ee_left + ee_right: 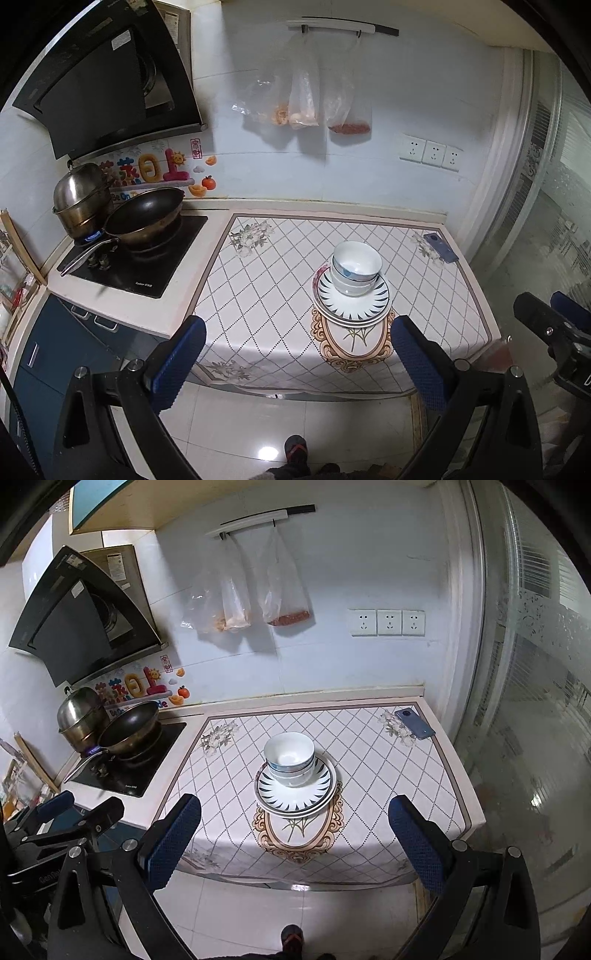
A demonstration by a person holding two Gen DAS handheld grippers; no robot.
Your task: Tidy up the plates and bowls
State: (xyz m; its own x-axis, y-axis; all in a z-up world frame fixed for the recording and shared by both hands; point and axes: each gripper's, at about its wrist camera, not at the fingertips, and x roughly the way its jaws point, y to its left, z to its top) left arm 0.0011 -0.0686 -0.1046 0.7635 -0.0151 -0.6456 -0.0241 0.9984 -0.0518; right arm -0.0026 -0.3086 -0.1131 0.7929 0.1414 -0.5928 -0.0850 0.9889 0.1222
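A small tiled kitchen: a tabletop point(424, 775) under a diamond-patterned cloth runs along the wall, with a stove to its left carrying a wok point(129, 725) and a steel pot point(79, 712), and a phone point(413, 723) lying at the far right corner.

The left gripper point(297, 360) hangs in front of the tabletop's near edge, its two blue-padded fingers spread wide with nothing between them. The right gripper point(295, 836) sits the same way, fingers apart and empty, level with the near edge and roughly lined up with the crockery.

Beyond both, near the middle of the cloth, the bowls point(290, 758) are nested one inside another and stand on the stacked plates point(295, 794), which have dark leaf marks round the rim. In the left view the same bowls point(356, 267) sit slightly toward the back of the plates point(352, 304), and a reddish rim peeps out at the stack's left side.

All of this looks like glazed ceramic: stiff, smooth, probably slippery against the pads, fairly heavy as a pile and breakable if dropped. The bowls seem best taken by pinching one wall at the rim, one finger inside and one outside. The plates offer only a thin overhanging edge; a pinch across that rim would likely be safest one plate at a time, since a whole stack could slide apart.
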